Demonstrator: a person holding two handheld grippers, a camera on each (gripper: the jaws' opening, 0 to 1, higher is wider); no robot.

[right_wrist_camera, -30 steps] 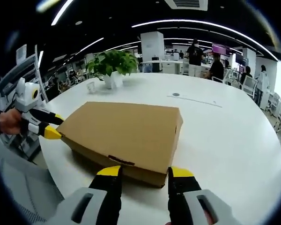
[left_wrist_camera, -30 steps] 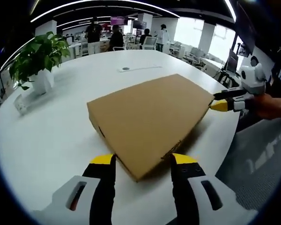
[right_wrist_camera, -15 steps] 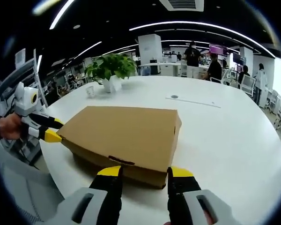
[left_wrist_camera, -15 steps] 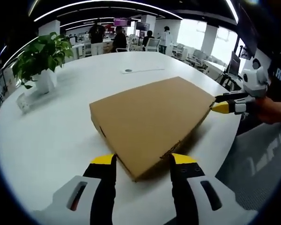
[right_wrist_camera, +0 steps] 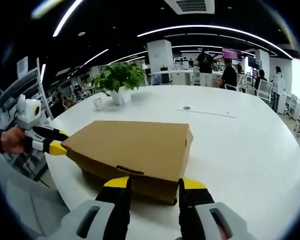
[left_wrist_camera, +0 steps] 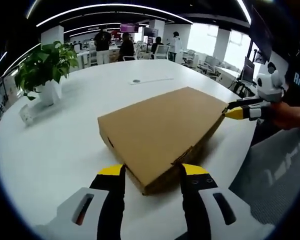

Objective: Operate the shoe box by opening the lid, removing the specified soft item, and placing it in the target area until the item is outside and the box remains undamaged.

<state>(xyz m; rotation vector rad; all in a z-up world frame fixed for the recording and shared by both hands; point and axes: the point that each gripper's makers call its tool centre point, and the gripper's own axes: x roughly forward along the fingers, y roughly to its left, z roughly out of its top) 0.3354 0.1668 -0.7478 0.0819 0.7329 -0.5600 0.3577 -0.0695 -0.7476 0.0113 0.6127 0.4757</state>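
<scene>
White and round, the worktop (left_wrist_camera: 65,145) stands in a large open office with strip lights on the ceiling, desks behind, and some people standing far at the back. On it lies the shoe box (left_wrist_camera: 162,127), a plain brown cardboard one, flat and with its lid closed. A potted plant (left_wrist_camera: 42,67) stands well apart from the box, near the far edge of the worktop, and a small round cover (right_wrist_camera: 187,107) is set into the surface beyond the box.

The left gripper (left_wrist_camera: 146,172) has its jaws open, one on each side of a corner of the box, and I cannot tell if they touch the cardboard. In the left gripper view the right gripper (left_wrist_camera: 229,112) comes from the right with its yellow tips at the opposite corner of the box. In the right gripper view its jaws are open too, standing on both sides of the small tab at the front edge of the lid.

My judgement is that the task is at its very start. No soft item shows outside the box, so it is probably inside, hidden. What is left: to lift the lid, to take the item out, and to put it in the target area, which I cannot identify
</scene>
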